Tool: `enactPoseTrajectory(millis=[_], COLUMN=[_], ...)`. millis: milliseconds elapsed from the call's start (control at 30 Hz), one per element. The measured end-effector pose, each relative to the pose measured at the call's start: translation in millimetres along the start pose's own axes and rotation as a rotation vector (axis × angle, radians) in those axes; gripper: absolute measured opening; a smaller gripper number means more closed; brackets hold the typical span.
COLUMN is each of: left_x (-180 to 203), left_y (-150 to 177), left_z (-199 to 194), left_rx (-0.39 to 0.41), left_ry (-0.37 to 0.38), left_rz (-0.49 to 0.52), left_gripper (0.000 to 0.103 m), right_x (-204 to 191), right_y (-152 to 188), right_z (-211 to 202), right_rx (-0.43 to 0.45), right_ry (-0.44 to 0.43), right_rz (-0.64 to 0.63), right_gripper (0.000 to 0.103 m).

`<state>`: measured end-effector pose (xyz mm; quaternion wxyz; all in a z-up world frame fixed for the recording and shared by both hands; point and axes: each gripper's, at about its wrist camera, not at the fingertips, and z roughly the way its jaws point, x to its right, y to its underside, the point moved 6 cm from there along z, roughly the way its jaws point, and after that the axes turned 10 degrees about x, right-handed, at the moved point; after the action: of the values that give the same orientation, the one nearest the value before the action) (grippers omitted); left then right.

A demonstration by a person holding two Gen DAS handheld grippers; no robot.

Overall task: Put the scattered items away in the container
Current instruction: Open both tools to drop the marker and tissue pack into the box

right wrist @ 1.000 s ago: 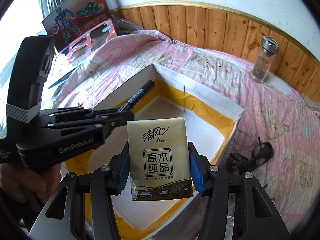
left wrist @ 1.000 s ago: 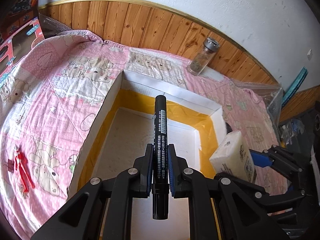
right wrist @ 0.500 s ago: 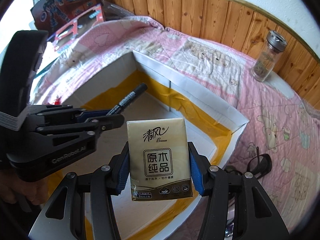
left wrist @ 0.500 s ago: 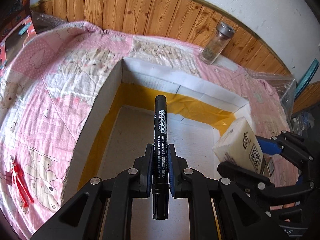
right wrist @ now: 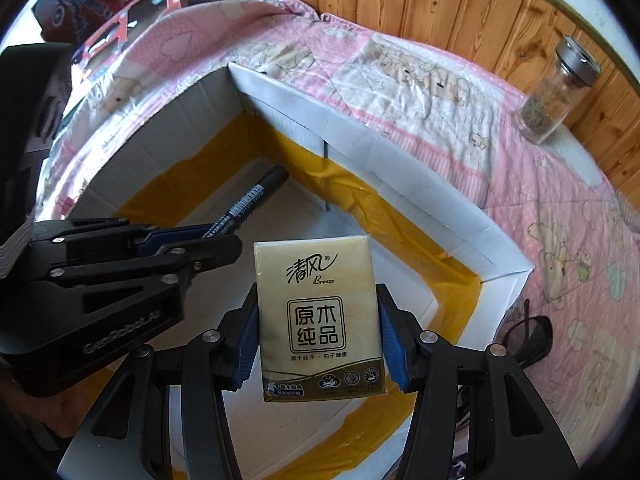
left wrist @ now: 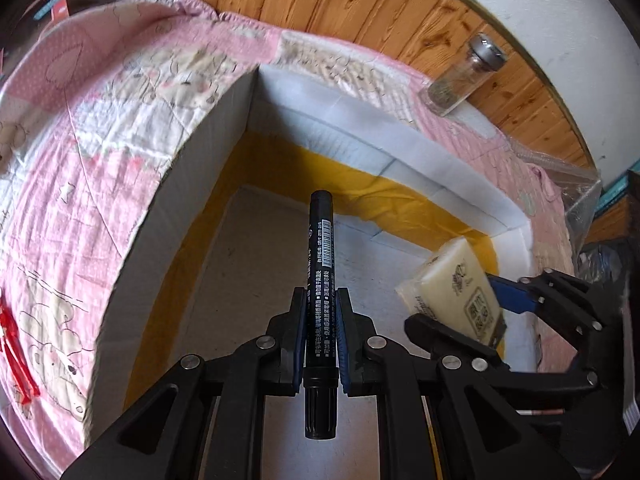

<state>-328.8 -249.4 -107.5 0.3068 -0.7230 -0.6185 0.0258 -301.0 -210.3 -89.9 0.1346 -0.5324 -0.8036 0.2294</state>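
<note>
Currently, the left hand-held gripper (left wrist: 321, 322) clamps a black marker (left wrist: 319, 280) and the right hand-held gripper (right wrist: 318, 342) clamps a tissue pack (right wrist: 318, 320), both over the open white box (right wrist: 420, 196); next, release each inside.

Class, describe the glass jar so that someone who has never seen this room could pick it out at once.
Start at the wood-panelled wall behind the pink quilt. Beyond the white box, at the quilt's far edge against the panelling, stands the glass jar. It is clear, with a silver metal lid and dried greenish bits inside.
</note>
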Motion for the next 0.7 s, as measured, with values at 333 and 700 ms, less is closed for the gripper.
enactPoseTrajectory(millis=[333, 700], left_x=[-7, 5], left_y=[-5, 5], left_z=[17, -21], left_rx=[-0.022, 0.042], left_ry=[0.014, -0.044], left_rz=[-0.074, 0.015], left_gripper=[0.033, 0.033], right_x=[-1, -23], right_y=[-8, 8], right_z=[2, -32], right_rx=[0.036, 0.076], right_ry=[0.052, 0.007], right_rz=[-0.052, -0.035], right_gripper=[0.058, 0.058])
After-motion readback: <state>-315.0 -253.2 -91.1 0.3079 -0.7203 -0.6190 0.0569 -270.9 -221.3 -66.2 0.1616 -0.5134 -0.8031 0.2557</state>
